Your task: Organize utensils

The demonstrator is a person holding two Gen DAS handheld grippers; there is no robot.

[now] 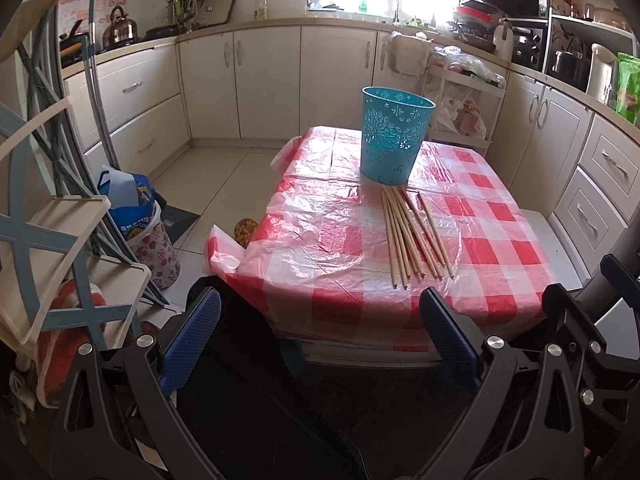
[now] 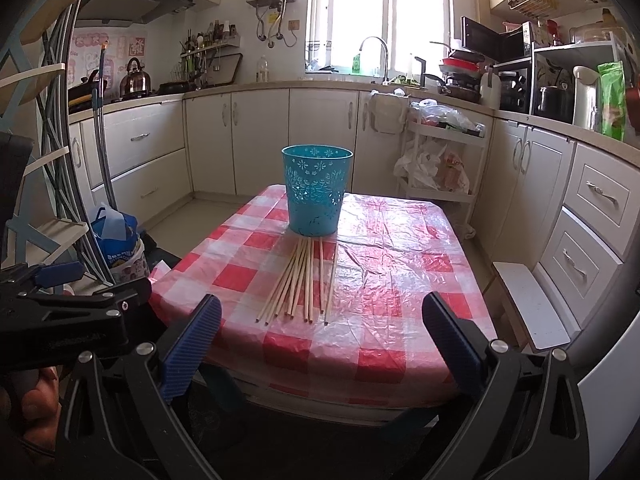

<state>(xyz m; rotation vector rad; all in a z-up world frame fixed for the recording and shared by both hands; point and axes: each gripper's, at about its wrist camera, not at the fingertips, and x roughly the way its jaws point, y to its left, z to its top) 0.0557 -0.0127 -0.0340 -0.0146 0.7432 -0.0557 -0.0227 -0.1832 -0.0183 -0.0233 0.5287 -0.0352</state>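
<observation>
Hovering L claw (image 1: 320,344) & R claw (image 2: 320,344), both spread wide, short of chopsticks (image 2: 302,280)

You're in a home kitchen: cream cabinets (image 2: 256,140) run along the far wall under a counter with a sink faucet (image 2: 376,52) by the bright window. A kettle (image 2: 135,78) sits far left, a microwave (image 2: 516,84) right, and a checkered tablecloth (image 2: 400,280) covers the near table.

Chopsticks (image 2: 302,280) lie on the table (image 2: 400,280) just before the upright bucket (image 2: 316,190).
</observation>
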